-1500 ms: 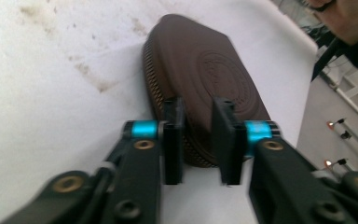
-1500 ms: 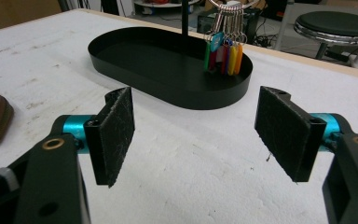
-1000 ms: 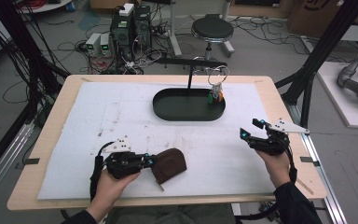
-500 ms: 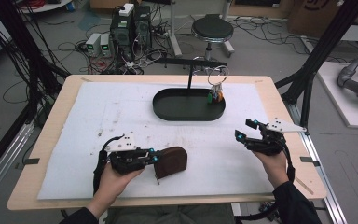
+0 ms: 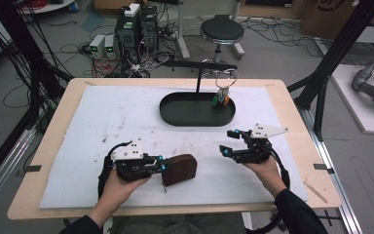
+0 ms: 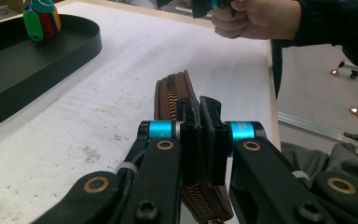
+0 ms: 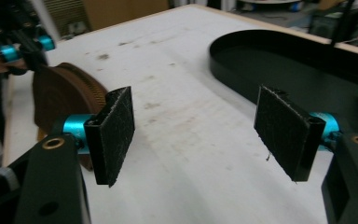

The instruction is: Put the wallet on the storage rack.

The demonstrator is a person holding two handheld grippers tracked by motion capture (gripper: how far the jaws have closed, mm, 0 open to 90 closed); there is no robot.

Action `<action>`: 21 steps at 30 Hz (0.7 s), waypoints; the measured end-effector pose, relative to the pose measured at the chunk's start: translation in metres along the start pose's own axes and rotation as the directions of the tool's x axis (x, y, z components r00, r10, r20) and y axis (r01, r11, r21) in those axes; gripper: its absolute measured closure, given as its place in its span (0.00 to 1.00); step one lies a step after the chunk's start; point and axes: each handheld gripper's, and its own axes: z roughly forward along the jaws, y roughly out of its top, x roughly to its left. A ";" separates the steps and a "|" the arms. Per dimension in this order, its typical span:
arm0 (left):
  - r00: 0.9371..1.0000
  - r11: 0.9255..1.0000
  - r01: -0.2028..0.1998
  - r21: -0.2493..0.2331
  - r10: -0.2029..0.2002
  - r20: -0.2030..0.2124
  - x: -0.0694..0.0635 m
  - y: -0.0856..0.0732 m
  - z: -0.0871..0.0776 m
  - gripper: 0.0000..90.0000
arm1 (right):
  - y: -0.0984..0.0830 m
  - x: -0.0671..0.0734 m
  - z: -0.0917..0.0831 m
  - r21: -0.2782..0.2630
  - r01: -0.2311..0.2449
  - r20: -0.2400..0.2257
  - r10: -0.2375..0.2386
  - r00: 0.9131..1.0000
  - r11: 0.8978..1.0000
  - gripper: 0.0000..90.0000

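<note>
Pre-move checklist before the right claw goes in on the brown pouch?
1. Left claw clamped on the brown zip pouch: ok, jaws shut on its edge.
2. Pouch resting on the white mat: ok.
3. Right claw open and empty: ok, pads wide apart with nothing between.
4. Path from right claw to pouch: ok, bare mat between them in the high view.
5. Zipper pull position: cannot tell, teeth show in the left gripper view but the pull is not clear.
6. Black tray and key bunch out of the way: ok, farther up the table.
</note>
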 end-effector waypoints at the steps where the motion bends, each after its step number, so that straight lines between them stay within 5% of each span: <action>1: 1.000 1.000 0.001 0.000 -0.001 0.001 0.000 0.000 0.000 0.96 | 0.001 0.002 0.005 0.004 0.007 -0.016 -0.007 1.000 1.000 0.33; 7: 1.000 1.000 -0.018 0.007 0.018 0.024 0.003 0.000 0.000 0.96 | 0.003 0.013 0.029 0.048 0.034 -0.119 -0.028 0.992 0.998 0.33; 21: 0.998 0.999 -0.049 0.009 0.048 0.049 0.005 0.000 -0.001 0.96 | 0.000 0.029 0.081 0.188 0.088 -0.326 -0.022 0.945 0.978 0.33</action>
